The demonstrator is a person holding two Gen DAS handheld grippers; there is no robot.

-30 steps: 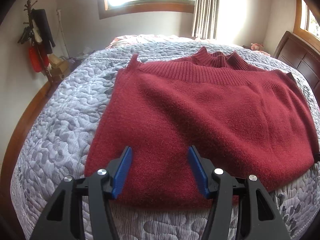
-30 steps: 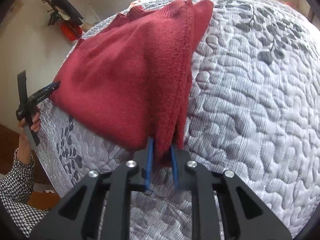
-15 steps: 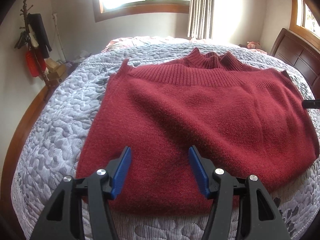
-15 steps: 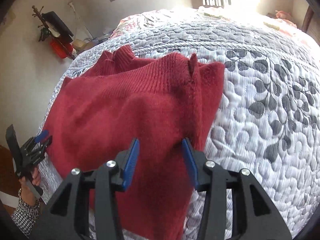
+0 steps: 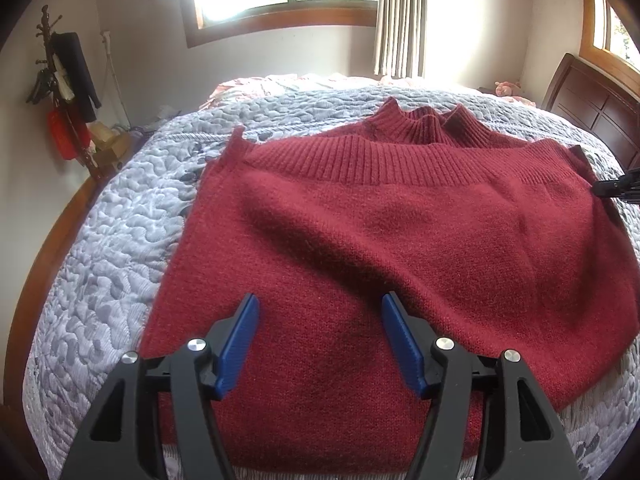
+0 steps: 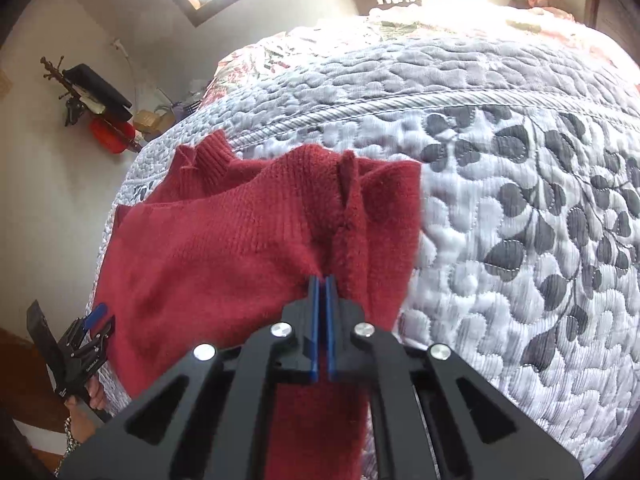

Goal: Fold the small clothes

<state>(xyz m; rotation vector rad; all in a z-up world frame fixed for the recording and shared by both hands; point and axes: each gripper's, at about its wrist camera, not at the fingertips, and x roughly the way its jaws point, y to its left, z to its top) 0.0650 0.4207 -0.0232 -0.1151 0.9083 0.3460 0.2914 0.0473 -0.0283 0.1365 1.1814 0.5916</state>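
Note:
A red knitted sweater (image 5: 380,240) lies folded on the grey quilted bed (image 5: 112,240), ribbed hem and collar at the far side. My left gripper (image 5: 320,300) is open and hovers over the sweater's near edge, with nothing between its blue pads. In the right wrist view my right gripper (image 6: 322,280) is shut on a raised fold of the sweater (image 6: 224,264) near its right edge, and the fabric bunches up from the tips. The right gripper's tip (image 5: 618,190) shows at the far right of the left wrist view. The left gripper (image 6: 90,332) appears at the lower left.
A coat rack (image 5: 64,92) with dark clothes and a red bag stands by the left wall. A dark wooden headboard (image 5: 592,108) is at the far right, and the wooden bed frame (image 5: 44,248) curves along the left. A hand (image 6: 86,396) holds the left gripper. Bare quilt (image 6: 500,200) spreads to the right.
My right gripper let go of the sweater's near corner, opened, moved forward along the right edge and shut on a fold there. The left gripper stayed open and barely shifted.

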